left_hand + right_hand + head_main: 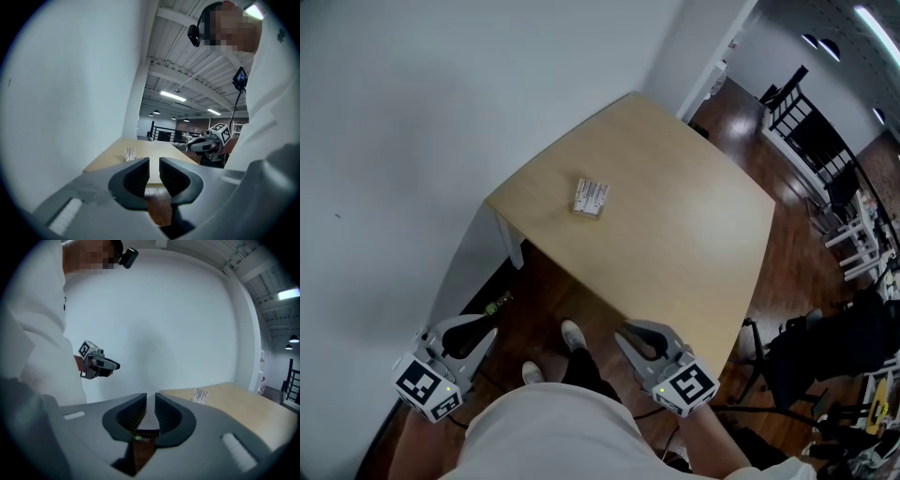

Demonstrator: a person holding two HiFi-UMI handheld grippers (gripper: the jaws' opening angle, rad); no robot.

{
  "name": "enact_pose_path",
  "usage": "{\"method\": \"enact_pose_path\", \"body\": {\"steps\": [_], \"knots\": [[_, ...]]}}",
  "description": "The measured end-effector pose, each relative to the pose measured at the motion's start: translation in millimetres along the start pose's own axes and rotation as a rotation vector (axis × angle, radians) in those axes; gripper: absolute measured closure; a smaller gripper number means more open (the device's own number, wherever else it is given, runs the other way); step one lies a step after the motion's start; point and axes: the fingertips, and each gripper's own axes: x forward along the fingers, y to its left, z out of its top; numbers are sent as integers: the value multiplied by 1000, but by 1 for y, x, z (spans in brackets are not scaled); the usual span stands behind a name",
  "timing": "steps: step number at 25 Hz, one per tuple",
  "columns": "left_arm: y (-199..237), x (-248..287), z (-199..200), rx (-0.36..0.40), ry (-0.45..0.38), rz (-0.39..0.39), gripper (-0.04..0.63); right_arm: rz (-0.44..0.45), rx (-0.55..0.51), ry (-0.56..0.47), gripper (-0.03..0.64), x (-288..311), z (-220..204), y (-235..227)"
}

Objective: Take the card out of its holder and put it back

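Both my grippers empty, the card holder out on the table

I hold my left gripper (pixel 474 330) and right gripper (pixel 635 335) low, close by my body, off the near edge of the pale wooden table (pixel 675 225). Each has its jaws only a narrow gap apart, with nothing between them. The card holder (pixel 591 198) (small, white, with print on it) stands on the tabletop toward the far-left side near the white wall, well apart from both grippers.
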Motion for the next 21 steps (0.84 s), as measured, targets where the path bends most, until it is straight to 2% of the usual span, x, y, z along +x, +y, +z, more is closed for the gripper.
{"method": "enact_pose_path", "body": {"steps": [21], "knots": [[-11,-14,-8,-8,-13,35,523,68,-72,-8,561,2,5,22]]}}
